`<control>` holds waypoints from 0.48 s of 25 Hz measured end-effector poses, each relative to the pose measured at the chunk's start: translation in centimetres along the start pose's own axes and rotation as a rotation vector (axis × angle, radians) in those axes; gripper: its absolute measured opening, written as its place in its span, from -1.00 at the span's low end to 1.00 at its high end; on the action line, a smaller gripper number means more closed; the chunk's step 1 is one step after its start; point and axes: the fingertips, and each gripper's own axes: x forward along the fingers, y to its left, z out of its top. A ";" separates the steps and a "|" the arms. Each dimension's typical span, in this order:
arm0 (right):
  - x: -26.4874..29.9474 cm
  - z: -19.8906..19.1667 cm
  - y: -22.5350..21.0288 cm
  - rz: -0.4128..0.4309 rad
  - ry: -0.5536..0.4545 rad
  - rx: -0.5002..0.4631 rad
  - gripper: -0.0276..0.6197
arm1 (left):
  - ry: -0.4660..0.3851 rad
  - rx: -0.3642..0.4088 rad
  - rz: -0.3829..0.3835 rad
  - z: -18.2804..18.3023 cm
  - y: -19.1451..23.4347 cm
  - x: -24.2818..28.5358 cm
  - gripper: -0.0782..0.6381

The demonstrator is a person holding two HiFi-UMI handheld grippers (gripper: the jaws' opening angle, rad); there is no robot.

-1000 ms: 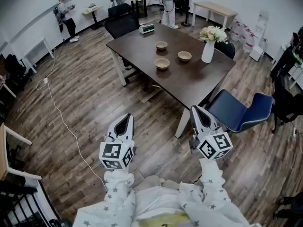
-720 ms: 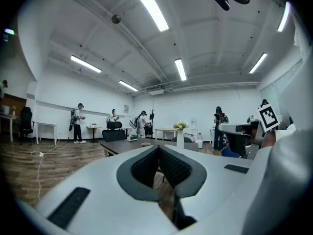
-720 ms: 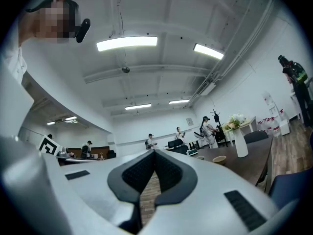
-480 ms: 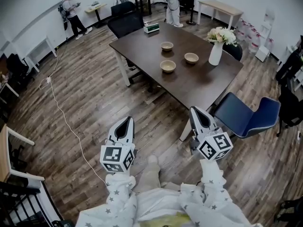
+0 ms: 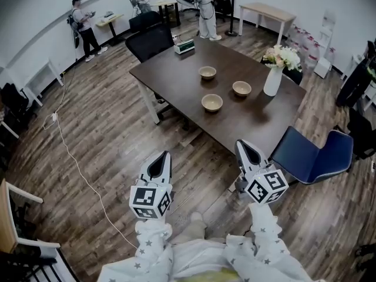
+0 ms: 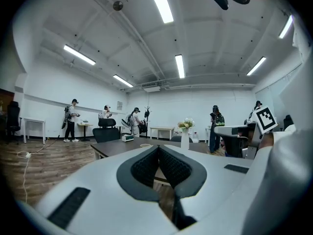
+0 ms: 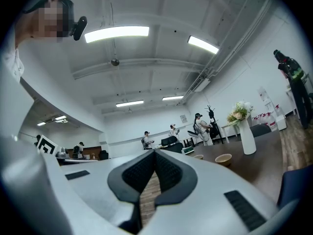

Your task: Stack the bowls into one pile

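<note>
The left gripper (image 5: 161,157) has its fingers (image 6: 143,169) pressed together at the tips with nothing between them. The right gripper (image 5: 245,146) is the same: its fingers (image 7: 138,174) meet and hold nothing. Both are held out over the wooden floor (image 5: 106,134), pointing toward 12 o'clock at the dark counter (image 5: 170,75), well short of it.

Three small round bowls, tan with pale rims, sit upright and apart on the counter in a triangle. The nearest bowl (image 5: 212,102) is at 6 o'clock of the group, the far bowl (image 5: 207,71) at 11 o'clock, and the right-hand bowl (image 5: 241,88) at 2 o'clock. Just beside that last one, at 3 o'clock, stands a white vase (image 5: 272,82) of flowers. A blue chair (image 5: 317,157) stands by the counter's near corner, at 3 o'clock of the right gripper.

Compared with a second ago, the counter and bowls sit lower and larger in the head view. The blue chair has slid toward 3 o'clock. Both pairs of fingers are closed as before, and the bowls keep the same layout.
</note>
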 end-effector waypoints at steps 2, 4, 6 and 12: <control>1.6 0.2 -0.8 -0.025 -0.008 0.001 -0.85 | 0.000 0.001 -0.024 0.2 1.0 1.9 -0.71; 2.9 0.1 -1.3 -0.046 -0.012 0.001 -0.85 | 0.001 0.001 -0.049 0.4 1.8 3.6 -0.71; 3.8 -0.1 -1.7 -0.066 -0.011 -0.001 -0.85 | 0.000 0.000 -0.073 0.5 2.3 5.1 -0.71; 5.0 -1.1 -3.9 -0.144 0.002 0.012 -0.85 | 0.022 0.000 -0.149 -0.3 2.6 8.4 -0.71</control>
